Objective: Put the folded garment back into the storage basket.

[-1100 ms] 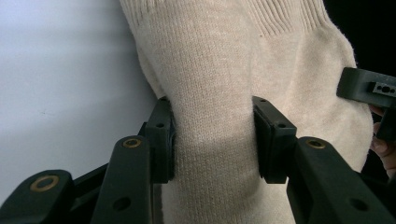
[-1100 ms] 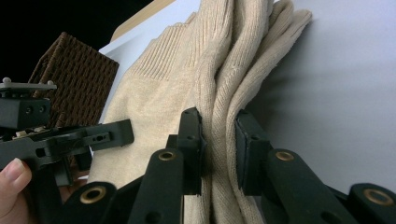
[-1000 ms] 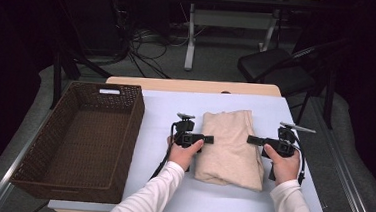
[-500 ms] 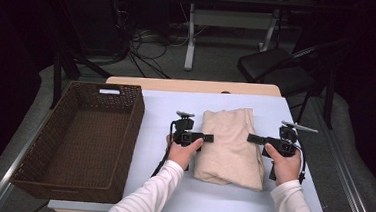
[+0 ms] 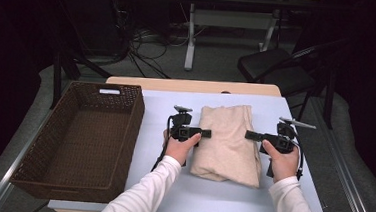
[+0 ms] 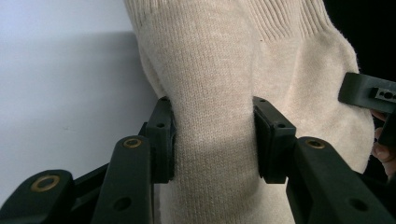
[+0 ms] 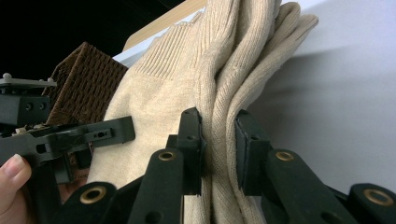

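A folded beige knit sweater (image 5: pixel 228 144) lies in the middle of the pale blue table (image 5: pixel 170 190). My left gripper (image 5: pixel 206 133) meets its left edge and my right gripper (image 5: pixel 248 135) meets its right edge, each held by a hand in a white sleeve. In the left gripper view the jaws (image 6: pixel 212 135) press a thick fold of the sweater (image 6: pixel 224 56) between their pads. The right gripper view has the jaws (image 7: pixel 219 135) close together, pinching several stacked layers of the sweater's edge (image 7: pixel 159 88). The left gripper (image 7: pixel 93 135) appears beyond the cloth there.
A large brown wicker basket (image 5: pixel 129 132) stands empty at the table's left side, close to the left hand. Bare table lies in front of the sweater and right of the right hand. A dark chair (image 5: pixel 274 67) and cables sit on the floor beyond the table.
Almost nothing differs. Both grippers stay at the sweater's two sides, perhaps shifted very slightly away from the person. The sweater lies as before.
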{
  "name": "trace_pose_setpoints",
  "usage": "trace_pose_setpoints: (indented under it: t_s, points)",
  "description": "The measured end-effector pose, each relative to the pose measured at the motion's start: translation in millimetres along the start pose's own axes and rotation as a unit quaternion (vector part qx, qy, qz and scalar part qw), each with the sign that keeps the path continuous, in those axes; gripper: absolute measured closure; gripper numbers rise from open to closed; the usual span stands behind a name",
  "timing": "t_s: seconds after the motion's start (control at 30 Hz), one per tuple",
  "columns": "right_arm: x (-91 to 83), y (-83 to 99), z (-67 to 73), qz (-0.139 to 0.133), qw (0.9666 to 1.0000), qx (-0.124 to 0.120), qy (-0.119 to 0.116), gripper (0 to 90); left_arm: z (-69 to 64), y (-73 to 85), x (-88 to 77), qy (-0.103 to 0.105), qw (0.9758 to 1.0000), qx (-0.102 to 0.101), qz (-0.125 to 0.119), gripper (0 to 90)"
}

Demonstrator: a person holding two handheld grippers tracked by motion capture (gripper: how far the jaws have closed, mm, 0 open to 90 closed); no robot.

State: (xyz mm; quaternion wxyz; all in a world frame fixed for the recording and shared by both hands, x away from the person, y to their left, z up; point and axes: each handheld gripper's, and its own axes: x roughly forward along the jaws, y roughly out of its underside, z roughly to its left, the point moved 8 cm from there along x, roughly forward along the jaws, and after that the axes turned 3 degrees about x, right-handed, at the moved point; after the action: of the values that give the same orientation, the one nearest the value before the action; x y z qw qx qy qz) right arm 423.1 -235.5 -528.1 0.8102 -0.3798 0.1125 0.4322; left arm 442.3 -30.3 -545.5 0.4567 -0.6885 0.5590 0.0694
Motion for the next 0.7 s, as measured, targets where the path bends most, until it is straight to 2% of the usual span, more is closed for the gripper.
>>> trace_pose_setpoints:
  t_s: [0.17, 0.47, 0.7]
  points:
    - [0.8, -5.1, 5.7, 0.005, 0.9999, -0.01, 0.006, 74.9, 0.3, -4.9, -4.3, 0.0, 1.0, -0.004, -0.001, 57.0]
    - [5.1, -20.4, 15.5, 0.02, 0.9998, 0.008, 0.003, 74.9, 0.3, -18.8, -9.9, -0.005, 0.9999, -0.01, -0.002, 57.0]
    - [7.3, -33.0, 24.7, 0.026, 0.9996, 0.012, 0.001, 74.9, -1.3, -31.4, -16.5, -0.01, 0.9999, -0.012, -0.005, 57.0]
